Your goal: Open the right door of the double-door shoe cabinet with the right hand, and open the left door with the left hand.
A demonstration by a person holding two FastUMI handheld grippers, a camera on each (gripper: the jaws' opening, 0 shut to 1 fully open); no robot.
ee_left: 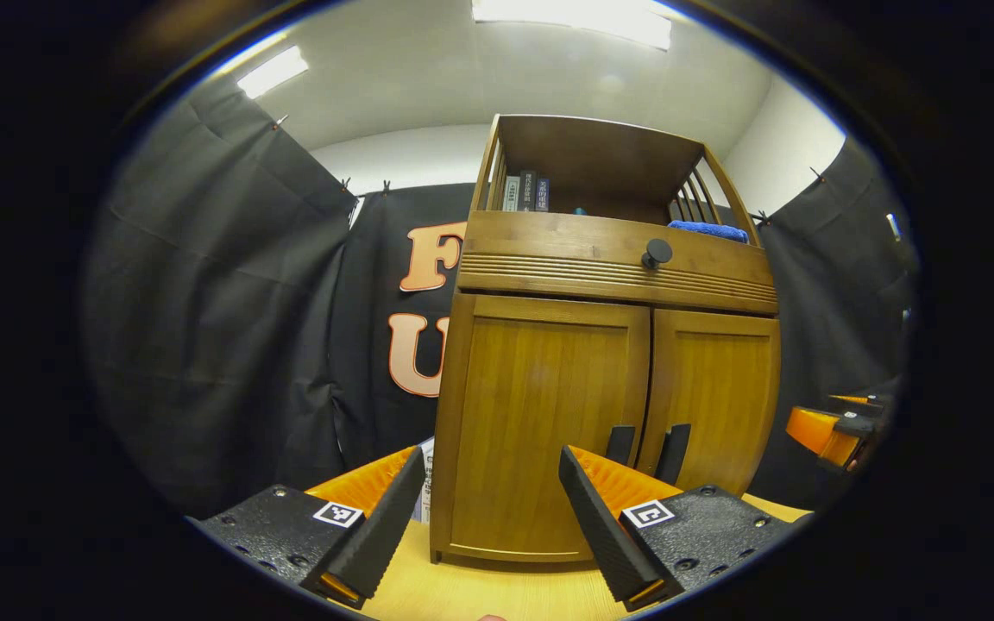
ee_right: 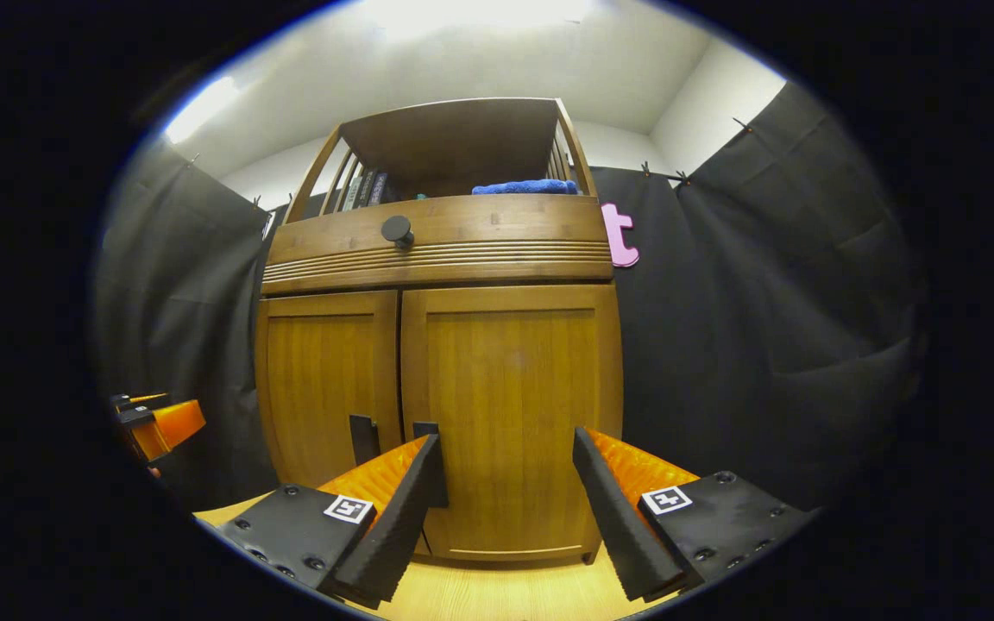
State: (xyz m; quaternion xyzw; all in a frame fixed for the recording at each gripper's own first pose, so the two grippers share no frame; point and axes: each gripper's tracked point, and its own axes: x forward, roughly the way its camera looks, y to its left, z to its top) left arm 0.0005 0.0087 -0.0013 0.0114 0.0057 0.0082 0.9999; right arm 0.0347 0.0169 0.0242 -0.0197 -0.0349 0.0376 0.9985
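Left two-finger gripper [ee_left: 490, 509]: two wedge-shaped fingers with bright orange ribbed outer shells and black ridged rubber pads [ee_left: 380, 526] on the inner faces. Each finger sits on a black textured mount with dark round screws and carries a small white square tag with a black pattern.

Right two-finger gripper [ee_right: 506, 509]: same build, with orange ribbed shells, black ridged pads [ee_right: 613, 526], black screwed mounts and one white patterned tag per finger.
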